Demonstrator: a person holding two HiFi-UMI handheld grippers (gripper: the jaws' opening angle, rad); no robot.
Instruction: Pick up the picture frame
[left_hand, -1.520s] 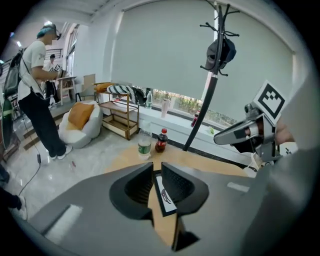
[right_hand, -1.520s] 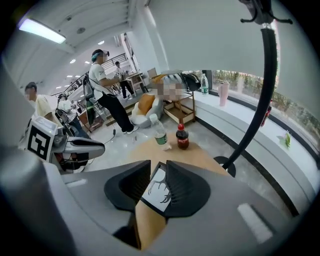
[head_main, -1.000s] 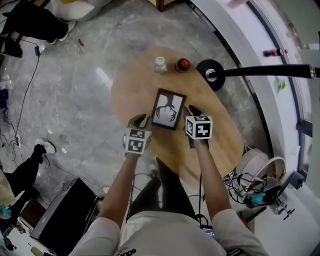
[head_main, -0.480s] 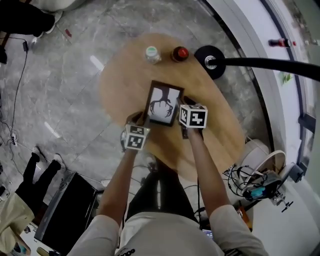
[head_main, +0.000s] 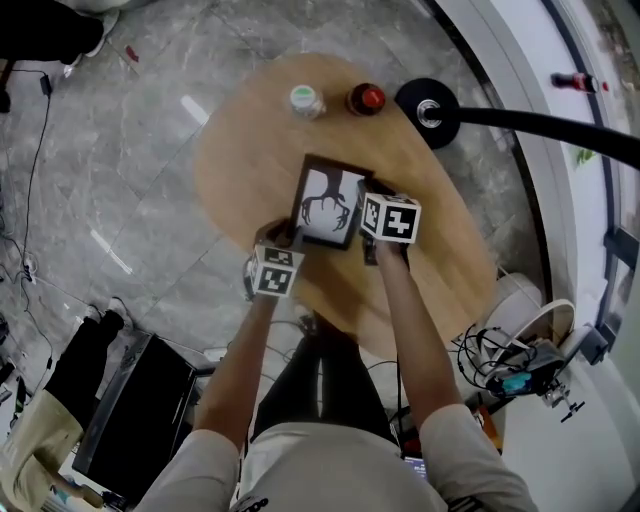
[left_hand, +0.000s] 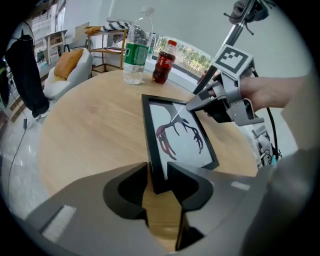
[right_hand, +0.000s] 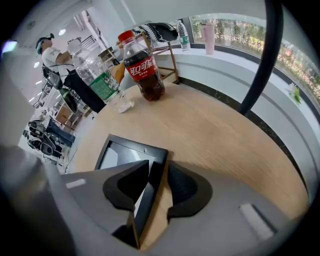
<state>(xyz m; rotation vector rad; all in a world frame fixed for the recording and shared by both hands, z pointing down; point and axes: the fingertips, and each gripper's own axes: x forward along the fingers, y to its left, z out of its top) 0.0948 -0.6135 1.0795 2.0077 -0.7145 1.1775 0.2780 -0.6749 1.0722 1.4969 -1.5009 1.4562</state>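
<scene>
Bright, even daylight fills my head view, with pale glare streaks on the polished floor (head_main: 190, 105) and only soft shadows on the desk (head_main: 250, 160). The left gripper view and the right gripper view both bend hard at the edges and fall to black in the corners, and the window (right_hand: 235, 30) looks bright and slightly hazy. The picture frame (right_hand: 120, 155) has a dull grey reflection on its glass, and the right tool (right_hand: 157, 172) throws a soft shadow on the wood beside it.

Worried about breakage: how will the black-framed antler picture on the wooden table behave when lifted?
The black-framed antler picture looks thin and straight-edged: probably stiff and light. Its reflective front suggests glass, so possibly fragile.
</scene>
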